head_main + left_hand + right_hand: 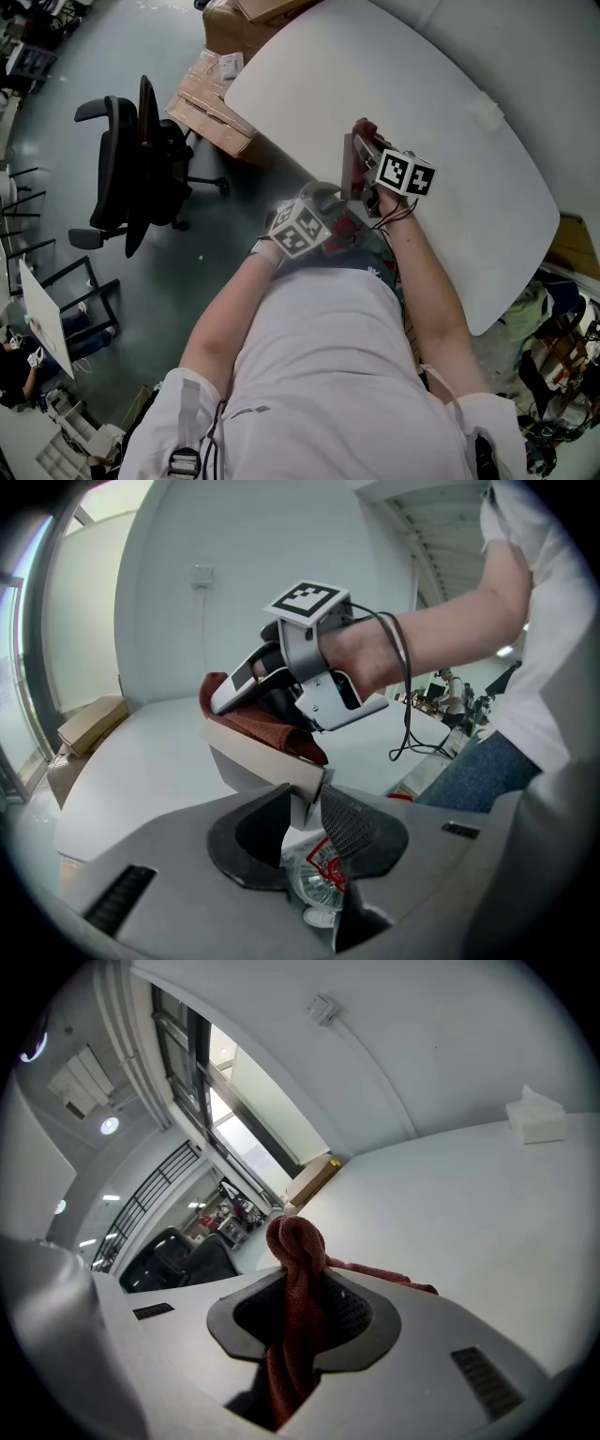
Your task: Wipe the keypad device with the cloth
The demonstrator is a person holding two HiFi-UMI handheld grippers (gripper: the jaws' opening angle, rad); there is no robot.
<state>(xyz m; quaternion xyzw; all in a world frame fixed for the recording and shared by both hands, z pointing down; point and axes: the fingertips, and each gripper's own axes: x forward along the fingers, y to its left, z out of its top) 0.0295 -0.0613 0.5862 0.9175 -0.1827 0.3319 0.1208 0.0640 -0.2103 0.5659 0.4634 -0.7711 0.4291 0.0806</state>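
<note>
The keypad device (248,754), a pale flat box, is held above the table edge, and my left gripper (305,803) is shut on its near corner. A dark red cloth (274,727) lies bunched on the device's top face. My right gripper (236,686) presses down on that cloth from above, a hand and forearm behind it. In the right gripper view the cloth (296,1252) is pinched between the shut jaws of the right gripper (302,1296) and sticks up in a knot. From the head view both grippers, left (337,210) and right (364,150), meet over the cloth (351,171); the device is mostly hidden there.
The white table (403,75) stretches ahead and to the right, with a small white tissue box (536,1116) at its far side. Cardboard boxes (214,103) and a black office chair (131,173) stand on the floor to the left.
</note>
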